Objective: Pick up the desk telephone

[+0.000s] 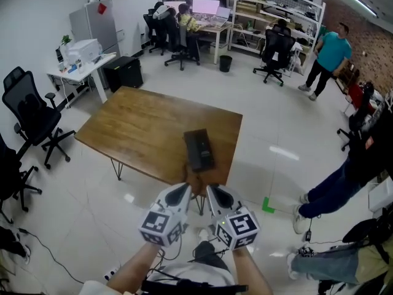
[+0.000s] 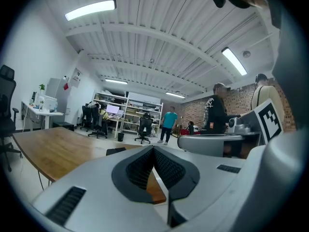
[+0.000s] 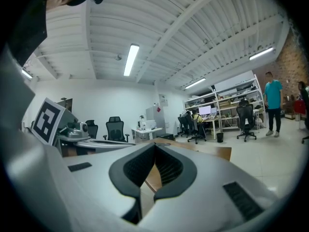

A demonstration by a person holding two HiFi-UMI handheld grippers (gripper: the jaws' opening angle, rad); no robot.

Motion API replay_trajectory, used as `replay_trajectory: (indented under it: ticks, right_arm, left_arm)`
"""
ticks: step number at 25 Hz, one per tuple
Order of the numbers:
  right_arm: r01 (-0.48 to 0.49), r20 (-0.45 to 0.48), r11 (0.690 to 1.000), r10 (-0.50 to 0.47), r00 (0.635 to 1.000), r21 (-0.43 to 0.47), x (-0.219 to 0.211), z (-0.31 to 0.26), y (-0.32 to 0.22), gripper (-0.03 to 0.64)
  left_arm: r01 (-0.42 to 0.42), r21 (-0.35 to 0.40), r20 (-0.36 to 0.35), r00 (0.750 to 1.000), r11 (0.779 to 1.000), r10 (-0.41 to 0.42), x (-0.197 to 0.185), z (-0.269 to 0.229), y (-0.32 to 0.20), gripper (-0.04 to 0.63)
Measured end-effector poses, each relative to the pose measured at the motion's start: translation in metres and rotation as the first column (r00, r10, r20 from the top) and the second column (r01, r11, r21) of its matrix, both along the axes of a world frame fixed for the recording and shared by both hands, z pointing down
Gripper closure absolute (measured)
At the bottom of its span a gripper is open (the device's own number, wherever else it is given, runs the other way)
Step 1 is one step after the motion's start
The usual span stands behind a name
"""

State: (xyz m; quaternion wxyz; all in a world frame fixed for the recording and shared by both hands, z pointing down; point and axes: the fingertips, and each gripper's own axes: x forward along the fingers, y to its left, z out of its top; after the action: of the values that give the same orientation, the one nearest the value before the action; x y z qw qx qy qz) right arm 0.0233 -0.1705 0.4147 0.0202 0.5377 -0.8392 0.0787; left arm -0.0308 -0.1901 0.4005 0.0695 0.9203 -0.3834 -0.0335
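The desk telephone [image 1: 199, 149] lay just ahead of my jaws, at the worktop [image 1: 141, 128] edge nearest them, and with my left gripper [image 1: 185, 189] and right gripper [image 1: 211, 190] both shut and empty, I judged they needed opening before flanking its sides evenly.

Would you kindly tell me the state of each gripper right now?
Left gripper: closed, jaws together, holding nothing.
Right gripper: closed, jaws together, holding nothing.

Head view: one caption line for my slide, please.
The shut left gripper and right gripper, side by side before the desk telephone on the wooden table.
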Motion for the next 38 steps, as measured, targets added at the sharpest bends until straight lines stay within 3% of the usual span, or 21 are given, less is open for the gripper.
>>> replay_trajectory:
  ticks: [4, 6, 13, 19, 21, 24, 26, 28, 30, 32, 34, 38]
  right_arm:
    - [0.024, -0.013, 1.000, -0.024, 1.000, -0.012, 0.015, 0.008, -0.035, 0.615]
    - [0.047, -0.009, 0.998, -0.047, 0.999, -0.032, 0.022, 0.014, -0.052, 0.574]
    - [0.100, -0.008, 0.992, -0.101, 0.995, -0.081, 0.040, 0.031, -0.101, 0.574]
    - [0.150, 0.036, 0.977, -0.146, 0.989, -0.150, 0.056, 0.056, -0.133, 0.569]
    - [0.183, 0.064, 0.966, -0.174, 0.983, -0.181, 0.059, 0.067, -0.142, 0.506]
    - [0.220, 0.101, 0.950, -0.202, 0.974, -0.222, 0.070, 0.083, -0.157, 0.486]
    - [0.251, 0.139, 0.934, -0.221, 0.965, -0.255, 0.076, 0.095, -0.168, 0.486]
    - [0.297, 0.183, 0.909, -0.252, 0.950, -0.291, 0.078, 0.109, -0.179, 0.411]
    - [0.334, 0.223, 0.886, -0.272, 0.936, -0.322, 0.080, 0.124, -0.192, 0.391]
    - [0.364, 0.259, 0.862, -0.283, 0.923, -0.354, 0.081, 0.139, -0.206, 0.382]
    - [0.395, 0.290, 0.833, -0.297, 0.910, -0.388, 0.081, 0.154, -0.219, 0.332]
    - [0.438, 0.309, 0.787, -0.327, 0.893, -0.433, 0.079, 0.178, -0.244, 0.330]
  left_arm:
    - [0.019, -0.007, 0.016, 1.000, 1.000, -0.019, 0.017, 0.007, -0.033, 0.595]
    - [0.035, -0.019, 0.024, 0.999, 0.999, -0.035, 0.023, 0.013, -0.048, 0.595]
    - [0.085, -0.069, 0.036, 0.996, 0.994, -0.082, 0.037, 0.029, -0.097, 0.595]
    - [0.076, -0.150, 0.029, 0.997, 0.986, -0.072, 0.043, 0.062, -0.130, 0.512]
    - [0.081, -0.184, 0.025, 0.997, 0.980, -0.078, 0.040, 0.075, -0.143, 0.509]
    - [0.071, -0.258, 0.013, 0.997, 0.964, -0.070, 0.041, 0.098, -0.165, 0.420]
    - [0.069, -0.301, 0.011, 0.998, 0.951, -0.068, 0.041, 0.113, -0.179, 0.419]
    - [0.059, -0.346, 0.013, 0.998, 0.936, -0.059, 0.039, 0.131, -0.192, 0.417]
    - [0.047, -0.401, 0.010, 0.999, 0.915, -0.047, 0.036, 0.151, -0.205, 0.368]
    - [0.038, -0.445, -0.003, 0.999, 0.895, -0.044, 0.032, 0.166, -0.217, 0.367]
    - [0.017, -0.483, -0.019, 0.999, 0.875, -0.030, 0.029, 0.179, -0.228, 0.342]
    - [-0.027, -0.548, -0.064, 0.998, 0.836, -0.010, 0.026, 0.200, -0.252, 0.313]
